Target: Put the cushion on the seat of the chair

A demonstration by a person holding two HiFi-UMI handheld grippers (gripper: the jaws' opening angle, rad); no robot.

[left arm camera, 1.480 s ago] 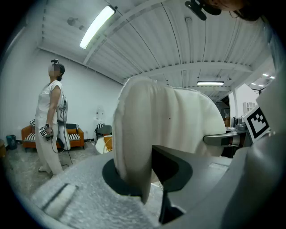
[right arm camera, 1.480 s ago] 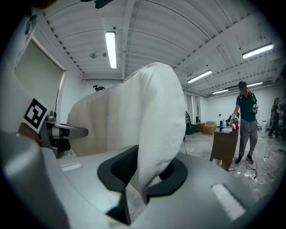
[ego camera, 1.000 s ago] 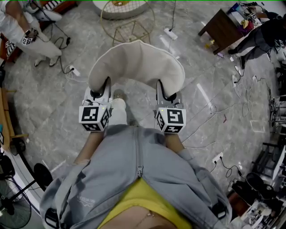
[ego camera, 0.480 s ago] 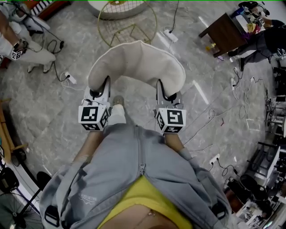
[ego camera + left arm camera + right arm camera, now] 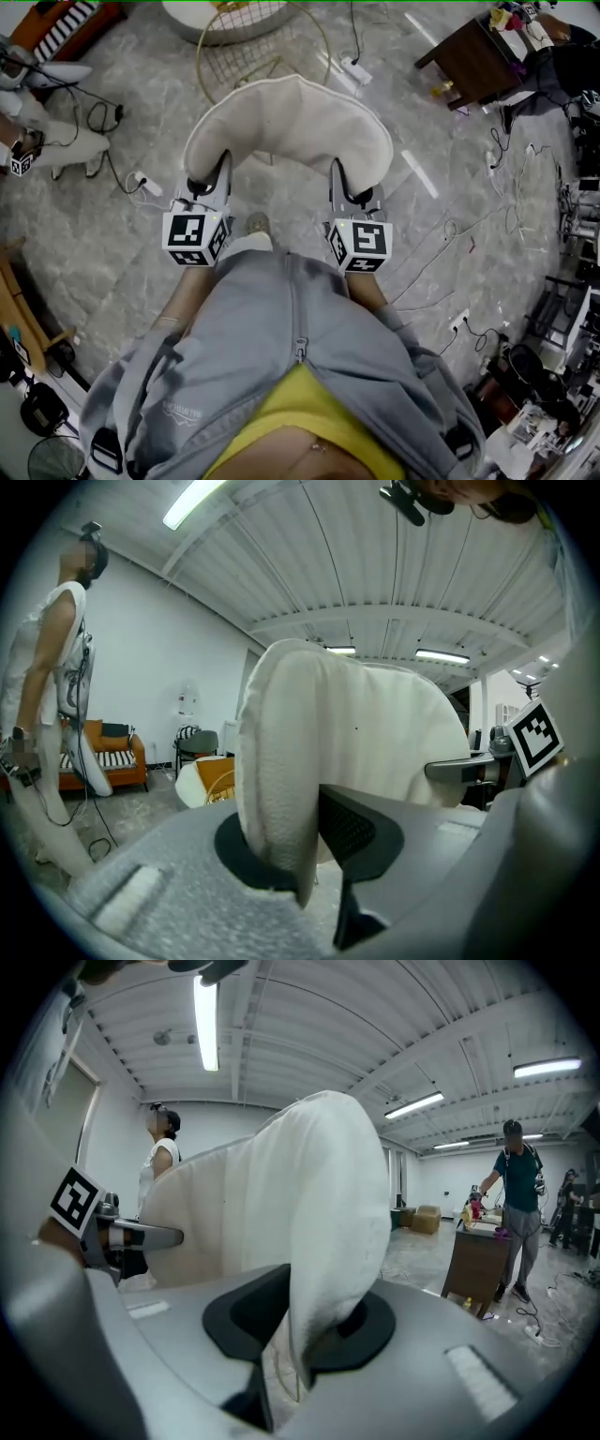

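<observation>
A cream, rounded cushion [image 5: 286,122] hangs in front of me over the marble floor, held by its two lower edges. My left gripper [image 5: 208,183] is shut on its left edge, and my right gripper [image 5: 349,192] is shut on its right edge. In the left gripper view the cushion [image 5: 375,733] is pinched between the pads of the left gripper [image 5: 305,855]. The right gripper view shows the cushion [image 5: 281,1213] squeezed in the right gripper [image 5: 305,1335]. A chair [image 5: 248,42] with a gold wire frame and a white seat stands just beyond the cushion, partly cut off by the top edge.
A dark wooden table [image 5: 473,61] stands at the upper right with a person [image 5: 562,66] beside it. Power strips [image 5: 356,70] and cables lie on the floor. Another person [image 5: 37,141] is at the left. An orange sofa [image 5: 112,757] is against the far wall.
Both grippers have carried the cushion forward across the floor, and the gold-framed chair has come closer. Both grips are unchanged.
</observation>
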